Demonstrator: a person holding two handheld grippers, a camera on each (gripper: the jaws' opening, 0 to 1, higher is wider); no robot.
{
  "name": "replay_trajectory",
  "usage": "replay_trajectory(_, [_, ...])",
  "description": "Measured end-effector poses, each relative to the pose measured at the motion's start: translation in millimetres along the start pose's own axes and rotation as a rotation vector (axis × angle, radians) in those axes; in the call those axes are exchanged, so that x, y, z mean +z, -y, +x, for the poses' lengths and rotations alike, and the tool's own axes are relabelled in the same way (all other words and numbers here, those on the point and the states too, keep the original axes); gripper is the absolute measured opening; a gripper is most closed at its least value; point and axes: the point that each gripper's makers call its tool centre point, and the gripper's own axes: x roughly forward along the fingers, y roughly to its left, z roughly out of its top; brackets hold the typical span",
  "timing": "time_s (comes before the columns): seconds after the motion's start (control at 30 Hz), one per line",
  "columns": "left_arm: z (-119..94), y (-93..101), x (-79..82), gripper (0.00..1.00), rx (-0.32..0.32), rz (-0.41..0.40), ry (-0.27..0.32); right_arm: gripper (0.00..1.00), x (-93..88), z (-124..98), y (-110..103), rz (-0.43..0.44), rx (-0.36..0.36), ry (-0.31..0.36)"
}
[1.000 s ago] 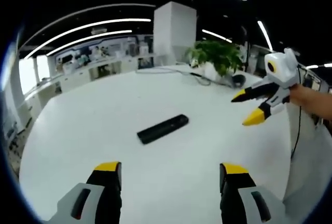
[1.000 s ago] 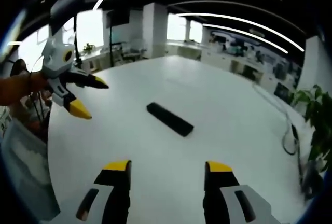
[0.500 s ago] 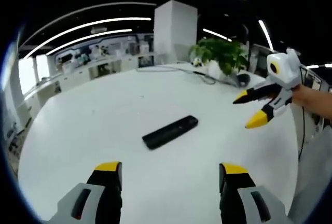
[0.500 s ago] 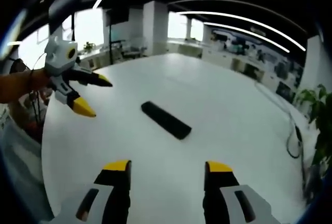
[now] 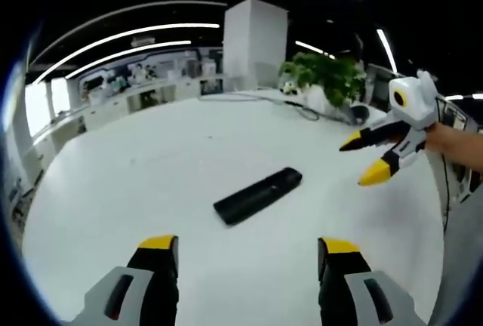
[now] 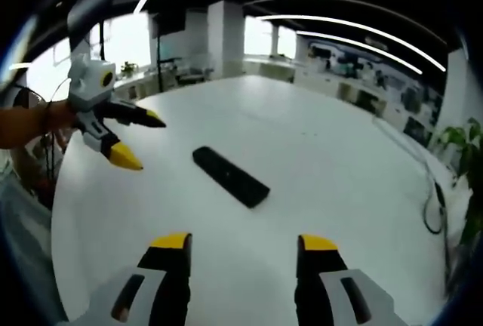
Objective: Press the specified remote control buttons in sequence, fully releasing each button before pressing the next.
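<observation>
Black remote (image 5: 257,195) flat on white table (image 5: 136,182); both hand-held grippers (image 5: 245,254) (image 6: 241,247) hover above (jaws apart, nothing held).

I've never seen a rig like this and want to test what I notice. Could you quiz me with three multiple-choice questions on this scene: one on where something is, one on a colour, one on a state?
1. Where does the remote control lie?
A. On the white table, apart from both grippers
B. Between the left gripper's jaws
C. Under the potted plant

2. What colour are the gripper jaw tips?
A. Red
B. Yellow
C. Green

3. How do the jaws of the left gripper and right gripper stand?
A. Both open, holding nothing
B. Both shut on the remote
C. Left shut, right open

Answers:
1 A: the remote rests flat on bare table ahead of both pairs of jaws.
2 B: yellow caps show on every jaw.
3 A: a wide gap shows between each pair.
</observation>
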Motion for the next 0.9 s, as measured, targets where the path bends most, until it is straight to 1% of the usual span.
replay_trajectory(0.2, [8.2, -7.9, 1.8, 0.77, -0.011, 0.024, -0.007, 0.53, -2.8, 11.3, 8.2, -0.017, 0.014, -0.012])
replay_trajectory(0.33, [13.3, -12.1, 2.1, 0.76, -0.019, 0.042, -0.017, 0.53, -2.5, 16.8, 9.6, -0.031, 0.025, -0.016])
replay_trajectory(0.53, [19.0, -12.0, -0.3, 0.76, -0.039, 0.063, -0.034, 0.53, 0.0, 23.0, 12.6, -0.048, 0.04, -0.013])
replay_trajectory(0.7, [22.4, -10.7, -2.6, 0.76, -0.059, 0.069, -0.045, 0.52, -2.0, 27.5, 14.6, -0.076, 0.062, -0.023])
replay_trajectory(0.9, [27.3, -9.5, -1.0, 0.76, -0.084, 0.094, -0.054, 0.52, -3.4, 30.9, 14.9, -0.11, 0.093, -0.026])
